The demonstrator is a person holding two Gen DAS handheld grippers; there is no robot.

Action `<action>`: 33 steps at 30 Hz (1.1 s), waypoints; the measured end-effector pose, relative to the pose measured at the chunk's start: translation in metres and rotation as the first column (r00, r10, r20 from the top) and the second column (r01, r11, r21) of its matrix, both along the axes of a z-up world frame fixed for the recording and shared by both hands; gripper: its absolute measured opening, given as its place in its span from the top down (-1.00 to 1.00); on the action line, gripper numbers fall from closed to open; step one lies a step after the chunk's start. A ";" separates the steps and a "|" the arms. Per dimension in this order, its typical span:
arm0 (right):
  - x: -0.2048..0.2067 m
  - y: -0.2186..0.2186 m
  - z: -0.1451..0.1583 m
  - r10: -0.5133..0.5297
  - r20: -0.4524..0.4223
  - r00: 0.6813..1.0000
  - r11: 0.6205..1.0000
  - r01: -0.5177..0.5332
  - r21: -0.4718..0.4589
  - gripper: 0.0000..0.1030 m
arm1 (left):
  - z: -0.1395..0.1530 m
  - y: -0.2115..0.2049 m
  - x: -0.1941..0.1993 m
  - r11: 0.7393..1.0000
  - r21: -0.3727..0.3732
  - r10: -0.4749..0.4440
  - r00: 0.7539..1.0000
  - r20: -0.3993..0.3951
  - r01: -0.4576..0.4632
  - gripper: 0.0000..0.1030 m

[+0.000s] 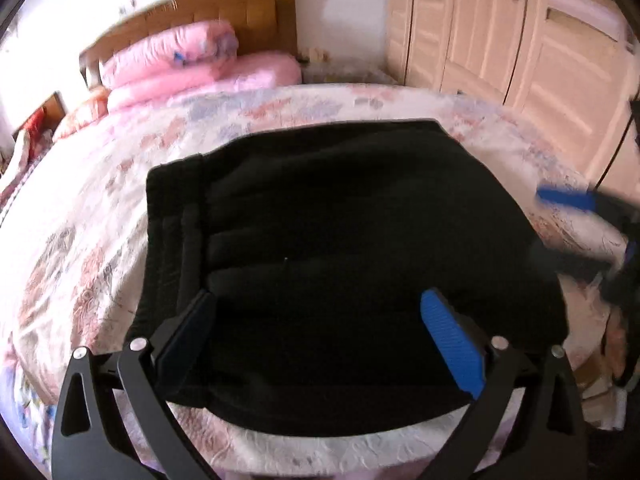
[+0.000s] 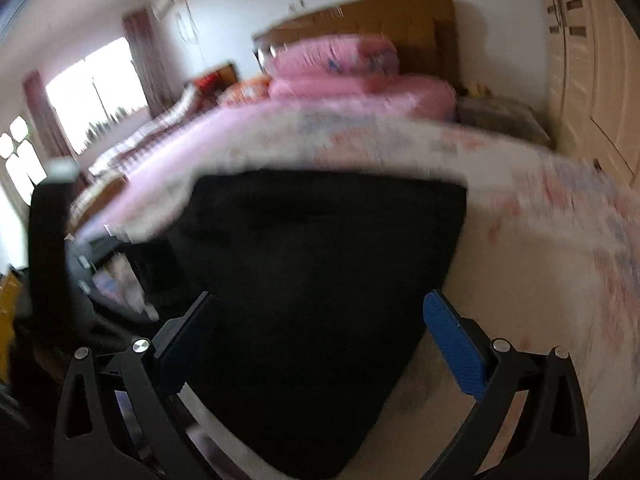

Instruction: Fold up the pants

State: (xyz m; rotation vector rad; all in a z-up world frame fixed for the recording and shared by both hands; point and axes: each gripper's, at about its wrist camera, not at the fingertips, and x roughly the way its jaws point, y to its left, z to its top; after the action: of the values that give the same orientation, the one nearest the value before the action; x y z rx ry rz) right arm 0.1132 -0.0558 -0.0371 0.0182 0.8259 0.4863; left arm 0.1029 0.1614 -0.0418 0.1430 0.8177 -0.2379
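Note:
Black pants (image 1: 340, 248) lie folded into a thick rectangle on the flowered bedspread (image 1: 80, 248), waistband at the left. My left gripper (image 1: 316, 336) hovers over their near edge, open, with nothing between its blue pads. At the right edge of the left wrist view a blue fingertip (image 1: 564, 199) of the other gripper shows beside the pants. In the blurred right wrist view the pants (image 2: 320, 280) fill the middle, and my right gripper (image 2: 318, 340) stands open above their near corner, holding nothing.
Pink rolled quilts (image 1: 192, 64) are stacked against the wooden headboard (image 1: 224, 12) at the far end of the bed. Cream wardrobe doors (image 1: 520, 32) stand to the right. A bright window (image 2: 96, 96) sits at the far left.

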 end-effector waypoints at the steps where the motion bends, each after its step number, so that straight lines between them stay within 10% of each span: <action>1: 0.000 0.005 -0.013 -0.018 -0.013 1.000 0.999 0.017 -0.048 -0.92 | -0.002 -0.001 -0.001 1.000 0.010 -0.003 1.000 0.018 0.003 -0.97; 17: -0.043 0.007 -0.013 -0.101 0.107 0.989 0.991 0.109 -0.076 -0.92 | 0.002 0.011 -0.037 1.000 0.007 0.026 0.994 0.104 -0.026 -0.97; 21: -0.036 -0.003 -0.045 -0.130 0.028 0.991 0.991 0.130 -0.019 -0.92 | -0.016 0.000 -0.041 0.989 0.139 0.019 0.988 0.155 -0.041 -0.97; 33: -0.036 -0.007 -0.050 -0.128 0.020 0.992 0.992 0.128 -0.002 -0.92 | -0.018 0.001 -0.040 0.992 0.121 0.024 0.988 0.150 -0.043 -0.97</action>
State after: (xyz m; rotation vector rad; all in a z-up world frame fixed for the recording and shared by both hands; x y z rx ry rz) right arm 0.0771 -0.0627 -0.0873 0.0627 0.8012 0.3636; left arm 0.0632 0.1626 -0.0595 0.2600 0.6858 -0.1427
